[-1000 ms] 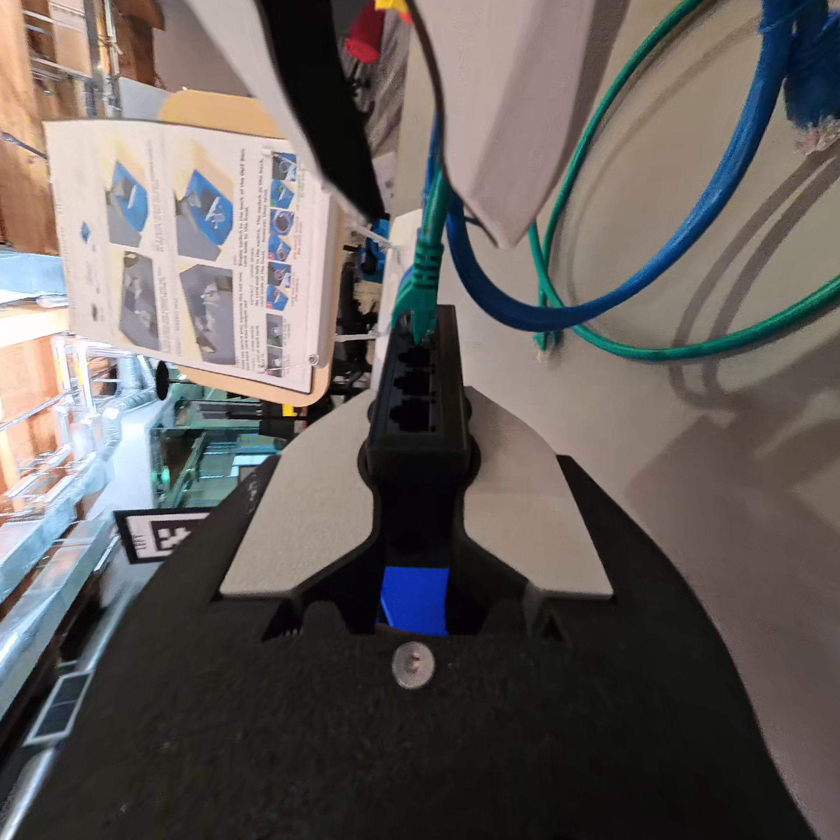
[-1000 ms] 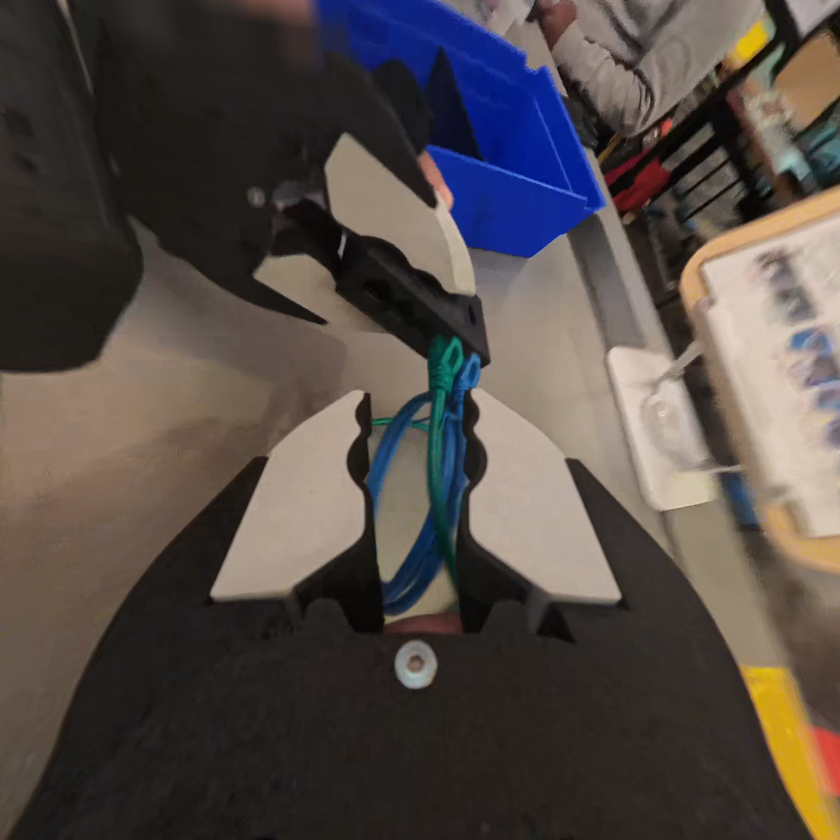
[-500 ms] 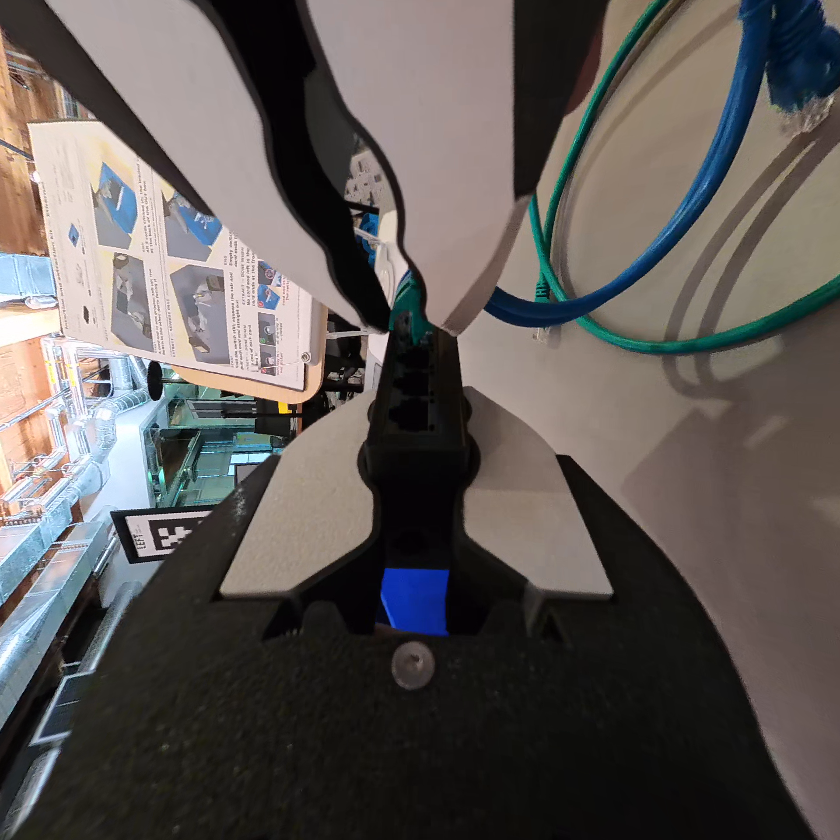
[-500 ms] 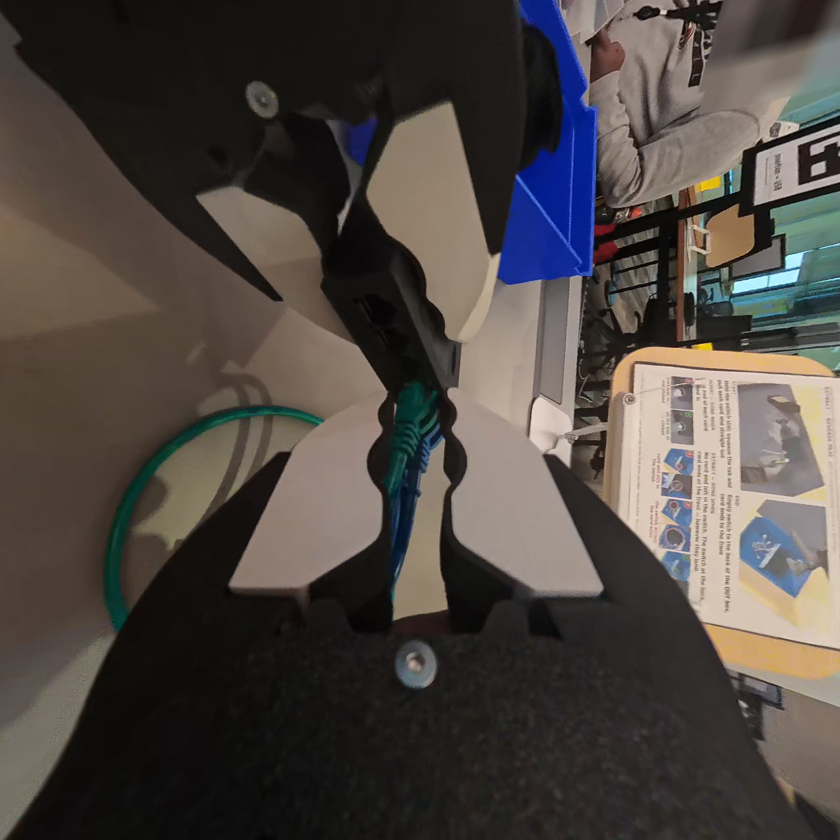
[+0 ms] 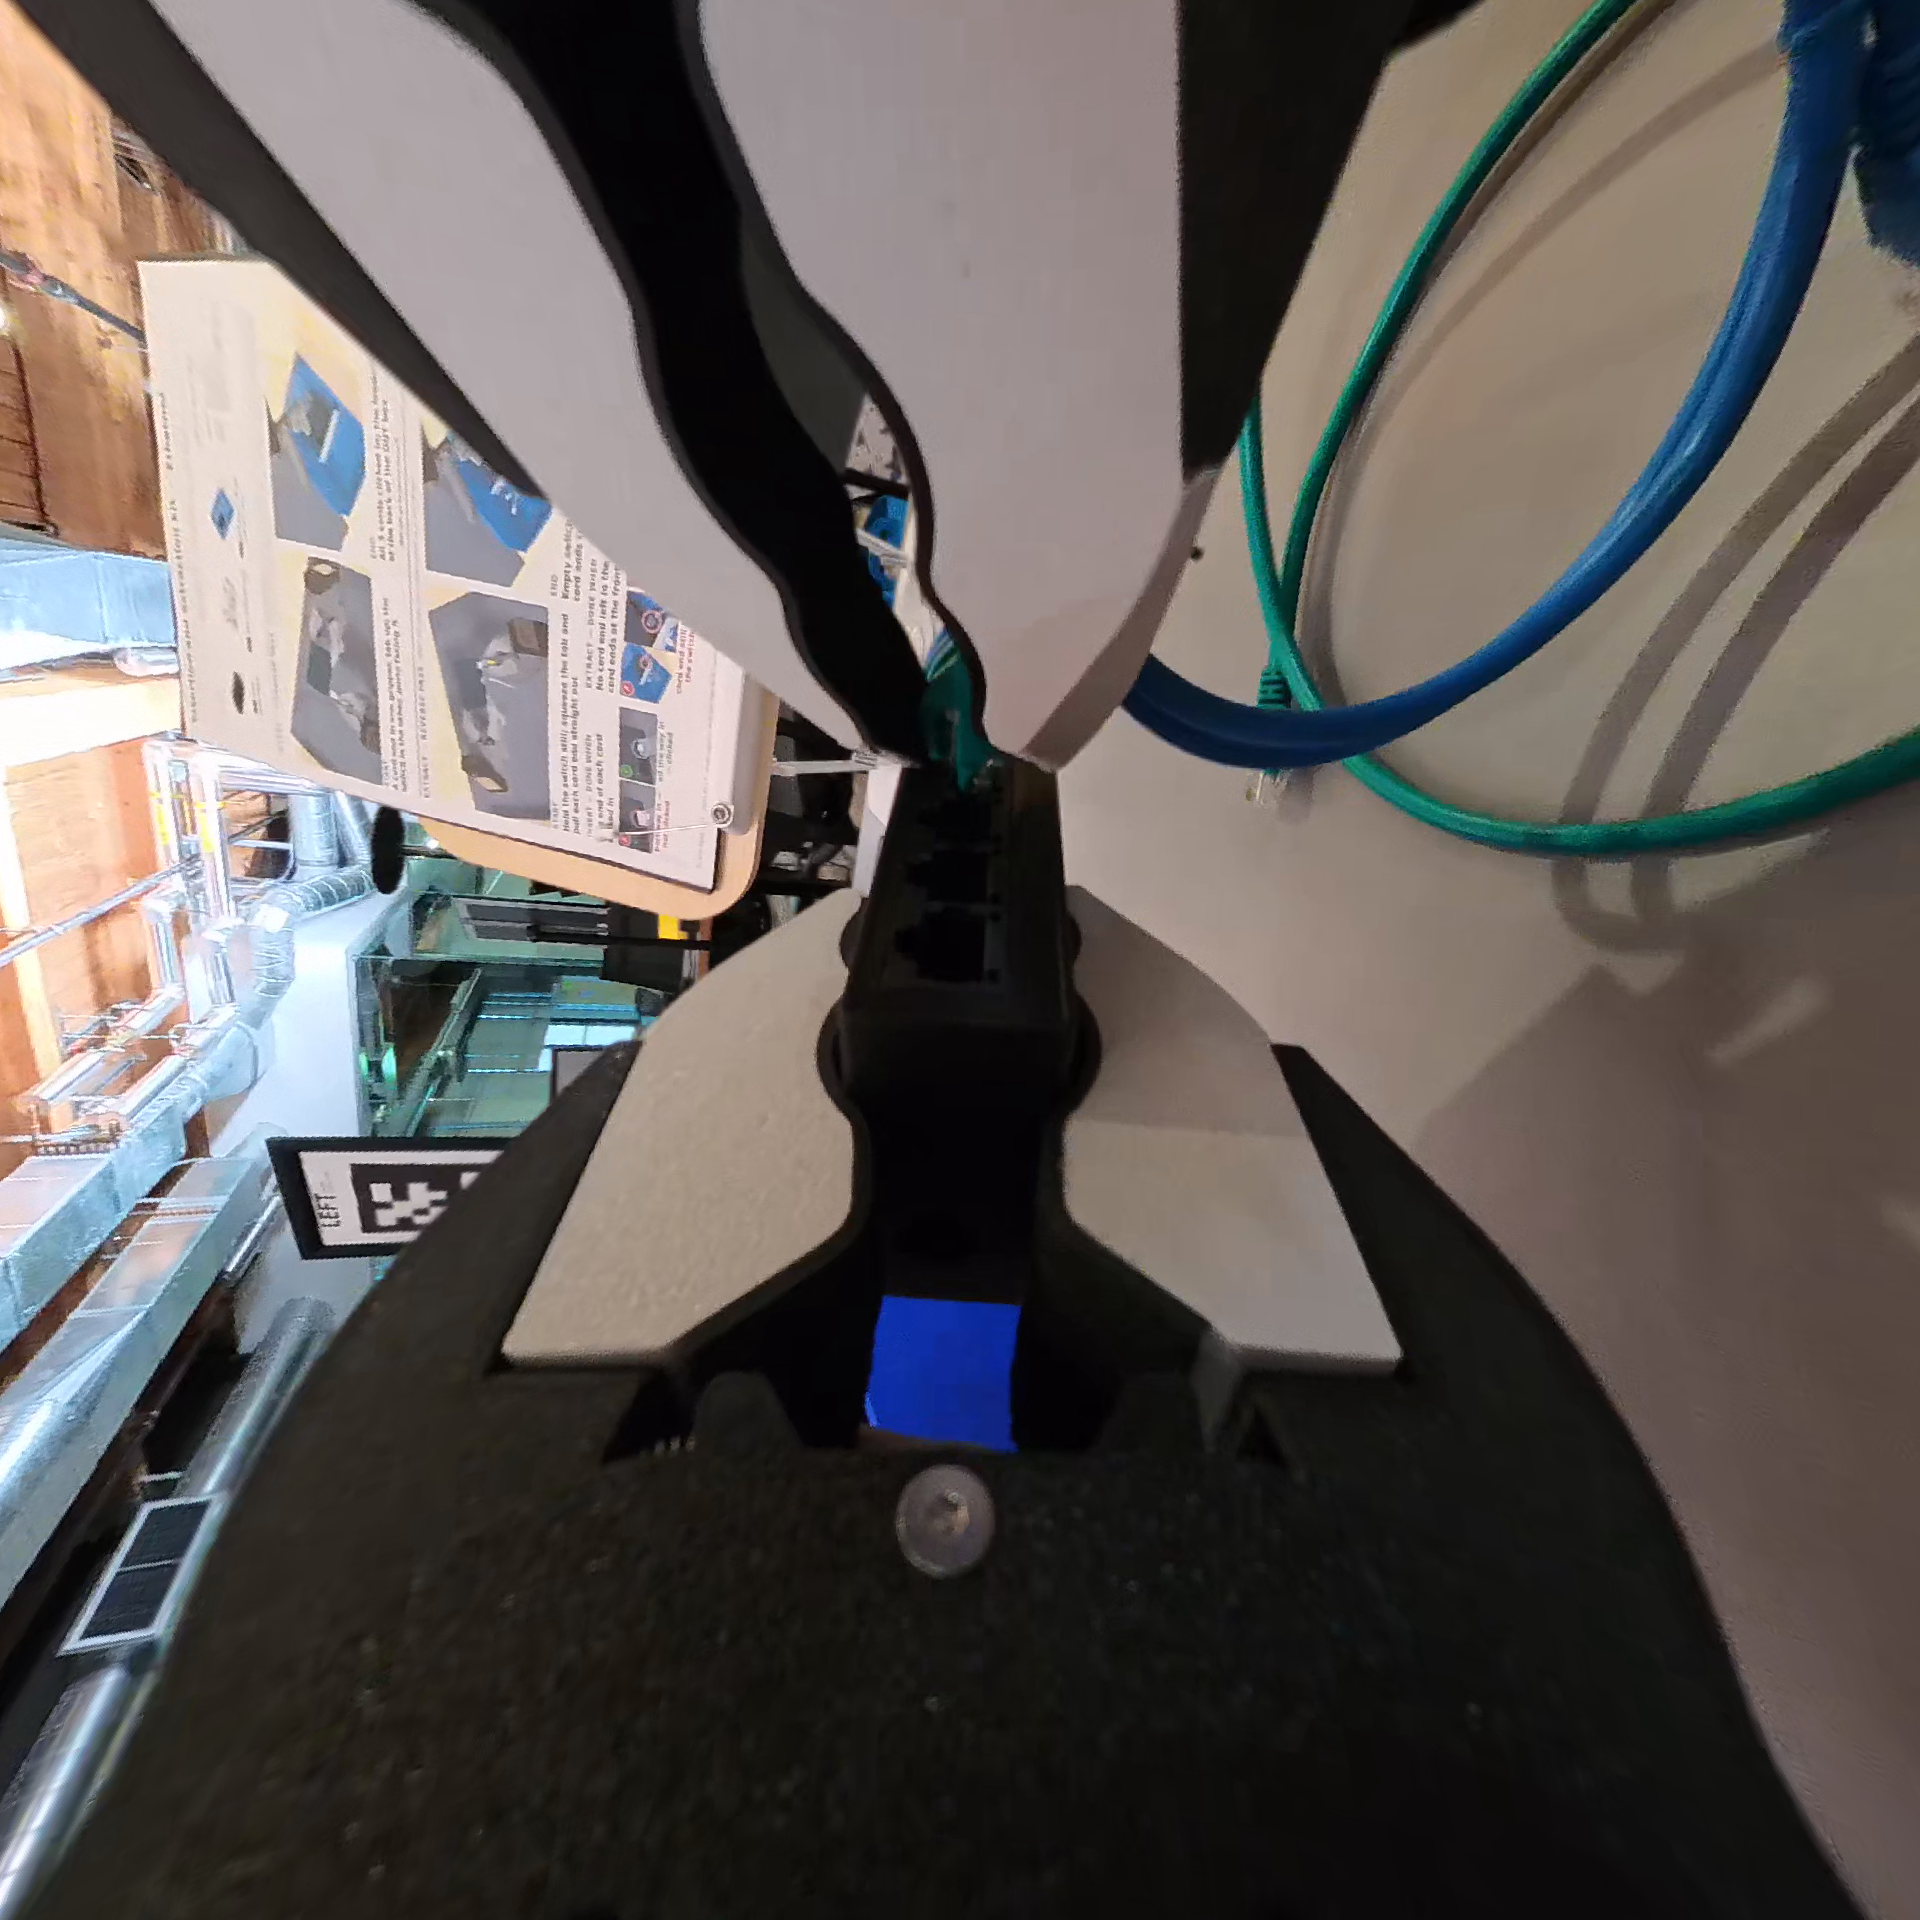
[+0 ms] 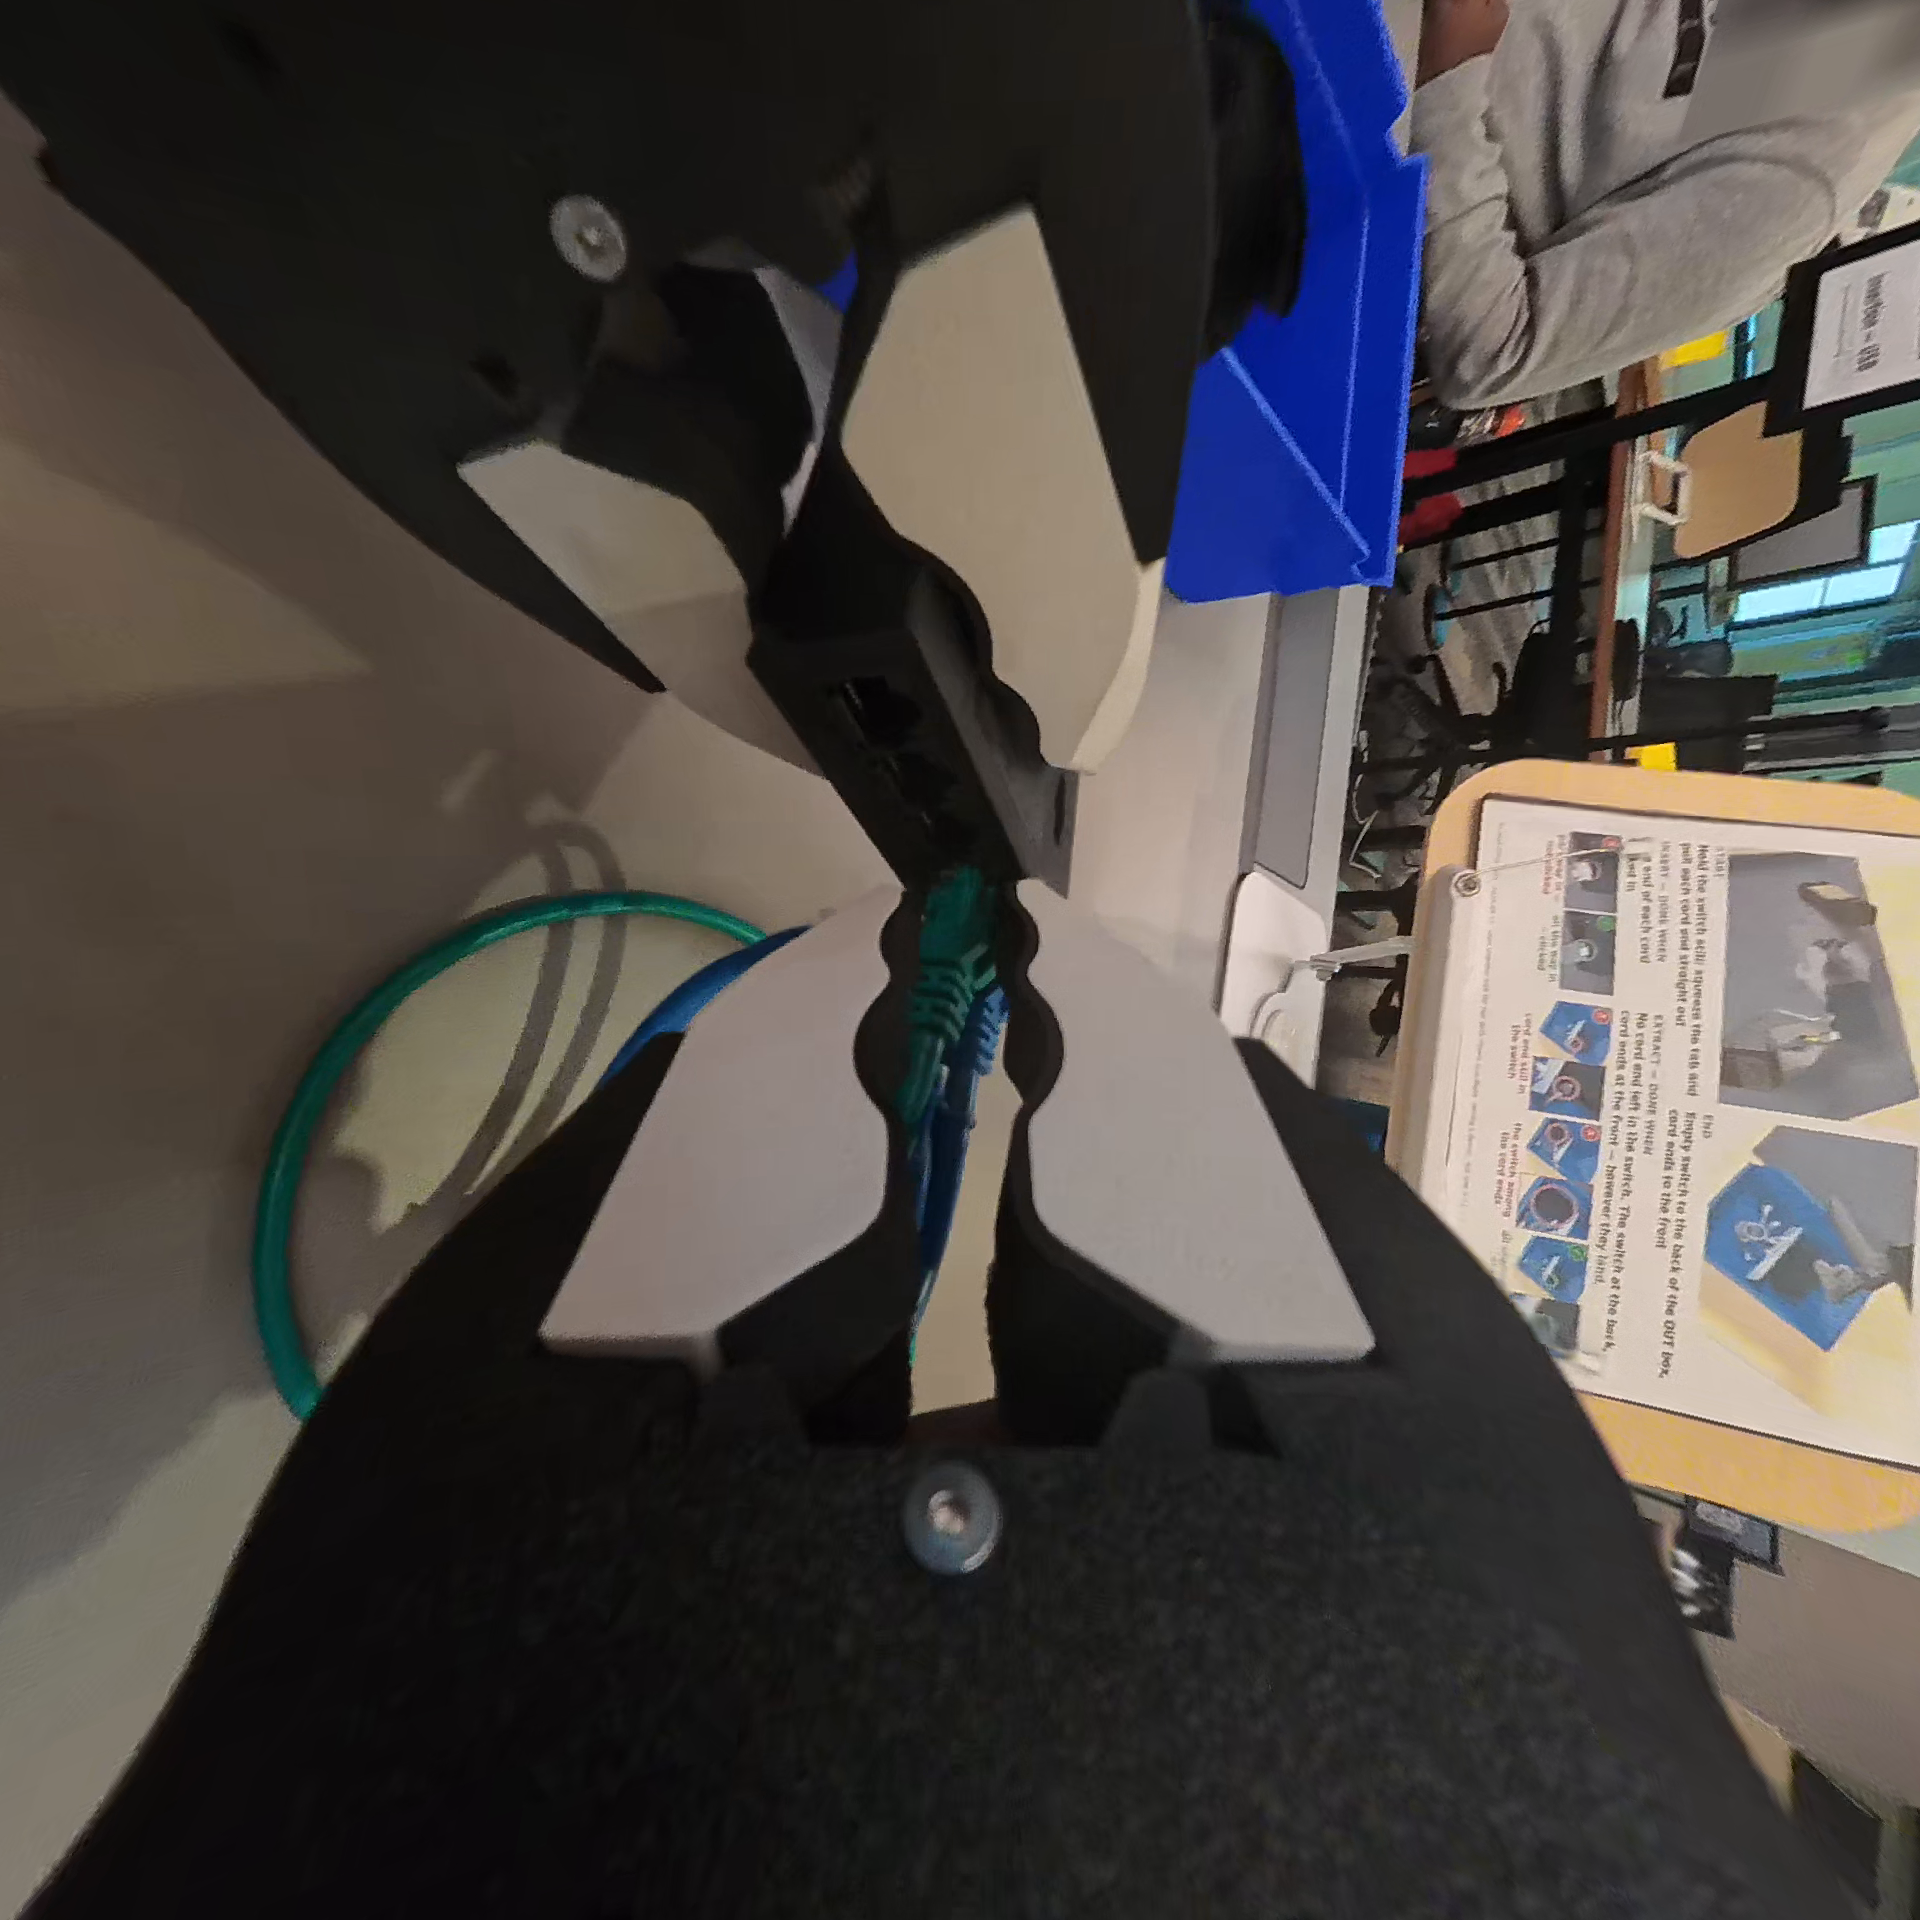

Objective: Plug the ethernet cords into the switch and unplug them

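My left gripper [image 5: 961, 935] is shut on the black switch [image 5: 961, 1039] and holds it off the table with its ports facing up in this view. My right gripper [image 6: 961, 925] faces it and is shut on the green cord's plug [image 6: 951, 966], which sits in the switch's end port. A blue plug [image 6: 982, 1034] lies just behind the green one between the fingers. In the right wrist view the switch [image 6: 904, 727] shows empty ports beside the green plug. The left wrist view shows the right gripper [image 5: 961, 743] pinching the green plug [image 5: 951, 717].
Loops of green cord [image 5: 1558, 831] and blue cord [image 5: 1610, 582] lie on the pale table, with a loose clear plug end [image 5: 1262, 790]. A blue bin [image 6: 1309, 416] stands behind the switch. A clipboard with an instruction sheet [image 6: 1683, 1091] is to the side, and a person in a grey top [image 6: 1621, 187] beyond.
My right gripper has moved in to the switch and narrowed from loosely around the cords to shut on the green plug. My left gripper has kept hold of the switch.
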Demonstrator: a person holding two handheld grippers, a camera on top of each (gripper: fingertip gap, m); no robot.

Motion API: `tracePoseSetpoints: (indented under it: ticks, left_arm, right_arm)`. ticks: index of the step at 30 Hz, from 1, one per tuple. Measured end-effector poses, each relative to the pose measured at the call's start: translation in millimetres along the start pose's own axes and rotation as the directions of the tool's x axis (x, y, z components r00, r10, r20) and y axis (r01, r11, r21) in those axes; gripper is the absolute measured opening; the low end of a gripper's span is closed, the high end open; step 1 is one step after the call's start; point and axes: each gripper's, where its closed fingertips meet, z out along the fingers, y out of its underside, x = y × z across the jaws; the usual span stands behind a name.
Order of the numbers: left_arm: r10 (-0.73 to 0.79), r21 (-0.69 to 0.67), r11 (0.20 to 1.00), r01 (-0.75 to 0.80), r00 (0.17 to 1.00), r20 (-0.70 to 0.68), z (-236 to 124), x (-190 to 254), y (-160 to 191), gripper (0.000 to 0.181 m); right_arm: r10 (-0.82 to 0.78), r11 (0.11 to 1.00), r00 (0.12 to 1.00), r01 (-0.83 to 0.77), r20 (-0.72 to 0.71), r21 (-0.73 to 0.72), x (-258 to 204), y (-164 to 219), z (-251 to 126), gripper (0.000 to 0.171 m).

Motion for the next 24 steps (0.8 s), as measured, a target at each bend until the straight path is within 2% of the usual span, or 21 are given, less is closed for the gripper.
tracePoseSetpoints:
  ticks: [4,6,12,14,18,20,24]
  left_arm:
    - [0.011,0.0,1.0,-0.011,1.0,0.002,2.3,1.7,-0.8,0.03]
    - [0.007,-0.003,1.0,-0.007,1.0,0.005,4.5,-1.7,0.9,0.03]
    - [0.022,-0.022,1.0,-0.021,1.0,0.018,7.8,-0.7,9.3,0.029]
    - [0.03,-0.018,0.999,-0.029,0.999,0.041,7.4,-3.8,10.8,0.03]
    - [0.063,-0.011,0.998,-0.063,0.994,0.09,6.0,-8.1,7.0,0.03]
    - [0.076,-0.009,0.997,-0.075,0.992,0.104,5.0,-9.1,4.7,0.03]
    - [0.079,-0.01,0.997,-0.078,0.99,0.12,3.5,-12.0,0.7,0.03]
  right_arm:
    - [0.018,1.0,1.0,-0.018,0.001,0.009,-1.9,2.6,1.6,0.014]
    - [0.014,1.0,0.999,-0.014,-0.042,0.012,3.7,1.3,2.2,0.014]
    - [0.168,0.984,0.986,-0.168,0.001,0.055,4.2,-5.8,-5.8,0.017]
    - [0.301,0.949,0.952,-0.304,0.046,0.085,4.5,-7.8,-14.8,0.014]
    - [0.577,0.8,0.796,-0.596,0.183,0.073,2.1,0.3,-18.5,0.014]
    - [0.633,0.756,0.751,-0.652,0.188,0.06,5.6,7.9,-19.0,0.014]
    - [0.637,0.755,0.744,-0.655,0.203,0.031,-0.8,10.3,-18.1,0.015]
